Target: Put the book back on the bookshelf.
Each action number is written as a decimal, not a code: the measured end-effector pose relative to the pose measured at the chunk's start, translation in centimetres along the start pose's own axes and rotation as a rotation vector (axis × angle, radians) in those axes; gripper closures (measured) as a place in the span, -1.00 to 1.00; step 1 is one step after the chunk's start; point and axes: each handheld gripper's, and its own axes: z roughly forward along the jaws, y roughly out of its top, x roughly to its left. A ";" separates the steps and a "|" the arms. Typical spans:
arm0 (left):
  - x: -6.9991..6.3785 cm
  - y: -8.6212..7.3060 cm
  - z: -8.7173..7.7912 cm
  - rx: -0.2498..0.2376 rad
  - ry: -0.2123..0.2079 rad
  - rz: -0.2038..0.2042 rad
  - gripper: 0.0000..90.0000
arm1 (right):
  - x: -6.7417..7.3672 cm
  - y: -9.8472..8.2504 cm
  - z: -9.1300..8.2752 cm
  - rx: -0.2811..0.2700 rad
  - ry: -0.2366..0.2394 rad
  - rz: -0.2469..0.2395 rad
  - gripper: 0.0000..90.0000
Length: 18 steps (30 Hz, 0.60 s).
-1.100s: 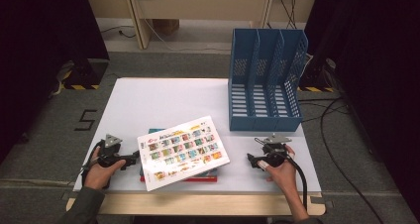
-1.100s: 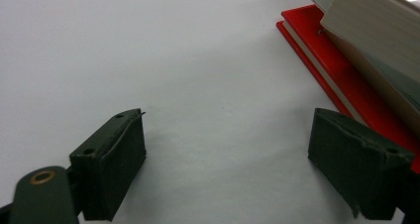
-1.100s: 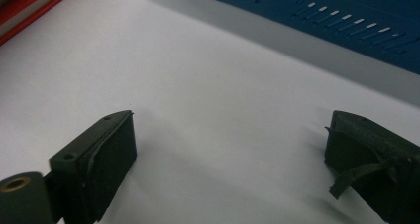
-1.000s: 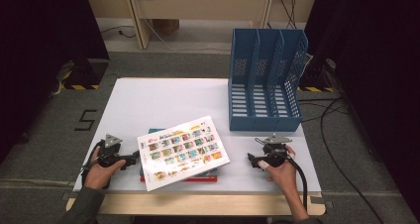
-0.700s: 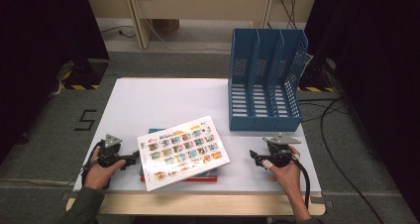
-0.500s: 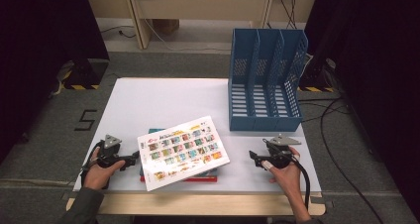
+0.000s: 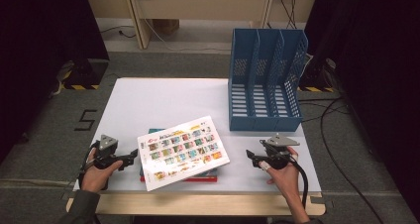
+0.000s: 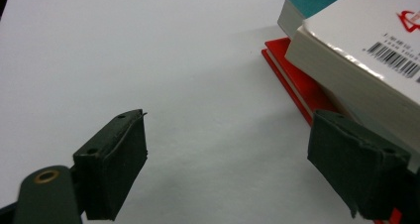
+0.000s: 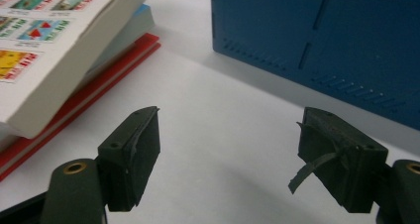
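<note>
**Book stack between two open grippers**

At lower centre of the high view, the book stack (image 7: 181, 153) lies on the table (image 7: 163, 100). The left gripper (image 7: 132, 156) sits just beside it, empty and wide apart; the right gripper (image 7: 250, 157), its jaws just narrowing yet gaping and empty, hovers apart.

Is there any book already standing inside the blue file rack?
No, in the high view the three slots of the blue file rack hold nothing, and the books lie stacked flat on the table.
</note>
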 end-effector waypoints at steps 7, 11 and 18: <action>-0.6 0.3 -0.5 0.006 -0.020 0.014 -0.67 | 1.1 0.6 -0.2 -0.009 0.046 -0.013 -0.42; -0.7 0.3 -0.8 0.009 -0.040 -0.001 -0.67 | 1.8 1.1 -0.3 -0.015 0.074 -0.030 -0.42; -0.7 0.5 -1.7 -0.003 -0.051 -0.009 -0.67 | 2.9 1.5 -0.2 -0.013 0.107 -0.047 -0.42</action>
